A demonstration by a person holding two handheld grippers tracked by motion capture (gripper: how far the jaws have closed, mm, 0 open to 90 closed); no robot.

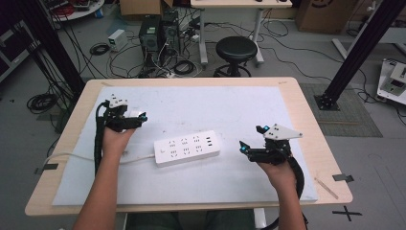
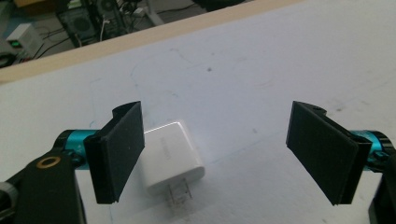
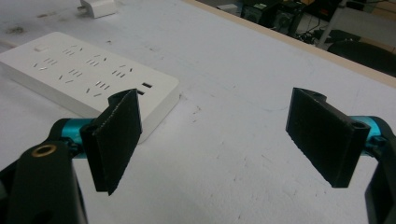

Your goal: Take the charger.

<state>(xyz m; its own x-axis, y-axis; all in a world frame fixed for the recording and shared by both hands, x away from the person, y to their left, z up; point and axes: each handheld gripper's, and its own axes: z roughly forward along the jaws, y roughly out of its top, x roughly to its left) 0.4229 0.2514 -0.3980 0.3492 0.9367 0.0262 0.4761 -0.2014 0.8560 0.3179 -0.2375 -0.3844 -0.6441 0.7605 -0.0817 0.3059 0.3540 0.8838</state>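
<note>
A white power strip (image 1: 186,147) (image 3: 70,70) with several sockets lies flat in the middle of the white mat (image 1: 225,108), its cord (image 1: 72,155) running off to the left. A small white plug adapter (image 2: 170,156) (image 3: 98,7) lies on the mat with its prongs toward the camera, just beyond my left gripper (image 2: 215,140) (image 1: 139,120) and near its left jaw. That gripper is open and holds nothing. My right gripper (image 3: 215,135) (image 1: 251,138) hovers open to the right of the strip, also with nothing in it.
The mat covers most of a wooden table (image 1: 306,120). Tape marks (image 1: 343,178) sit near its right and left edges. Beyond the table are a black stool (image 1: 236,50), computer towers (image 1: 151,31), loose cables and black frame posts (image 1: 364,43).
</note>
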